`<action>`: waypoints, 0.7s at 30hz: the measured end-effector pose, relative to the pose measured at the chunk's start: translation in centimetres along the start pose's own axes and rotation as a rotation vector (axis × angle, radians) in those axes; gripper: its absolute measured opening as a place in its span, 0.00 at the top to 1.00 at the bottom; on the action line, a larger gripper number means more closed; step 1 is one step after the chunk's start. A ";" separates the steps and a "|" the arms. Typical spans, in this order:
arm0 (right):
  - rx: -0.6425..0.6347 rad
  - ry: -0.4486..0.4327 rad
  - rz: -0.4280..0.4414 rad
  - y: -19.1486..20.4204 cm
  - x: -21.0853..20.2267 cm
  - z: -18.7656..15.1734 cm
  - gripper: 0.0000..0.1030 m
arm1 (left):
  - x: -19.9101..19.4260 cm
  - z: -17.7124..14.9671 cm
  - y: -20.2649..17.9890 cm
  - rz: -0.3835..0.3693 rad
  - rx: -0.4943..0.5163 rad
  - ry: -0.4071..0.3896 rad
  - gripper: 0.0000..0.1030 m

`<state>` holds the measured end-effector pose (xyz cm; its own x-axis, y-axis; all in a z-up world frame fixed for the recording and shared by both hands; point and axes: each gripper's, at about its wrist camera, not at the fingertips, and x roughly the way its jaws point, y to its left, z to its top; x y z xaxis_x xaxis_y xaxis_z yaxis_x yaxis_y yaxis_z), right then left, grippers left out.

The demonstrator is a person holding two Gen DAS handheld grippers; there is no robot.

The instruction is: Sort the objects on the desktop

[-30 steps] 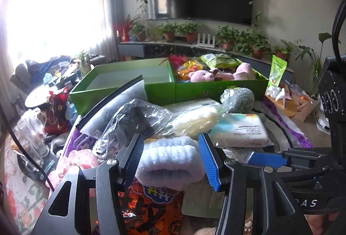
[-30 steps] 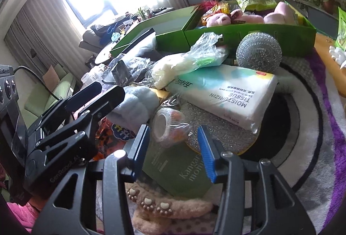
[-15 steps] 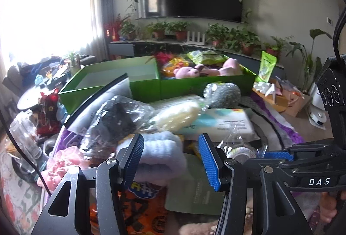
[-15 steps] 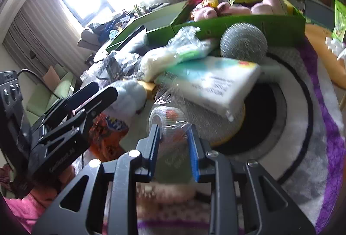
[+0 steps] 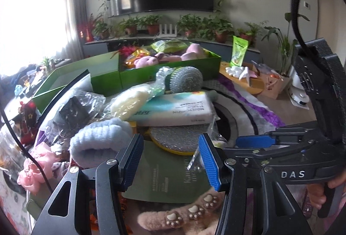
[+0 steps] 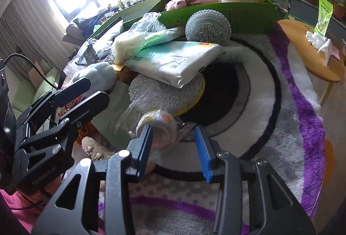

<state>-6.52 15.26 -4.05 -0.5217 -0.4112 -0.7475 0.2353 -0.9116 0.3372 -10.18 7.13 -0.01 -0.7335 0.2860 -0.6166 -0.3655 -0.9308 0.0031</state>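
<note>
- Between the blue pads of the right gripper (image 6: 174, 149), a roll of tape in a clear bag (image 6: 159, 127) is sitting; the left pad is touching the roll, while the right pad is standing apart from it, so the jaws are partly open and whether they are gripping cannot be told.
- Just beyond the roll, a glittery round pad (image 6: 164, 92) is lying on the rug (image 6: 259, 105), with a pack of tissues (image 6: 175, 62) resting over its far edge.
- Behind the tissues, a steel scourer ball (image 6: 207, 26) is leaning against the green box (image 6: 248, 13) of plush toys.
- The left gripper (image 5: 170, 160) is hovering wide open, holding nothing, above a dark green sachet (image 5: 166, 172).
- Just left of it, a pale blue fluffy band (image 5: 99, 142) is lying on the pile.
</note>
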 end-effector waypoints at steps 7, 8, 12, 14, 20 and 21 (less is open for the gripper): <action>0.023 0.000 0.002 -0.5 -0.2 -0.8 0.60 | 0.0 -0.4 -1.6 -0.082 0.042 0.022 0.48; 0.026 -0.001 -0.002 -0.7 -0.2 -0.9 0.60 | 0.1 -0.4 -1.8 -0.090 0.049 0.027 0.48; 0.028 -0.008 -0.014 -1.5 -0.5 -1.2 0.60 | 0.5 -0.6 -2.9 -0.106 0.086 0.054 0.48; 0.012 -0.015 -0.019 -1.6 -0.8 -1.1 0.60 | 0.9 -0.8 -3.2 -0.102 0.100 0.071 0.48; -0.047 -0.028 -0.012 -1.4 -0.9 -0.9 0.60 | 2.0 -1.2 -3.9 -0.104 0.101 0.114 0.48; -0.051 -0.029 -0.009 -1.4 -0.8 -0.8 0.60 | 2.2 -1.2 -3.9 -0.099 0.100 0.119 0.48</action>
<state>-5.74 16.88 -4.41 -0.5470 -0.4034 -0.7335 0.2720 -0.9143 0.3001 -9.68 11.11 -2.35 -0.6200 0.3407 -0.7068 -0.4919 -0.8706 0.0119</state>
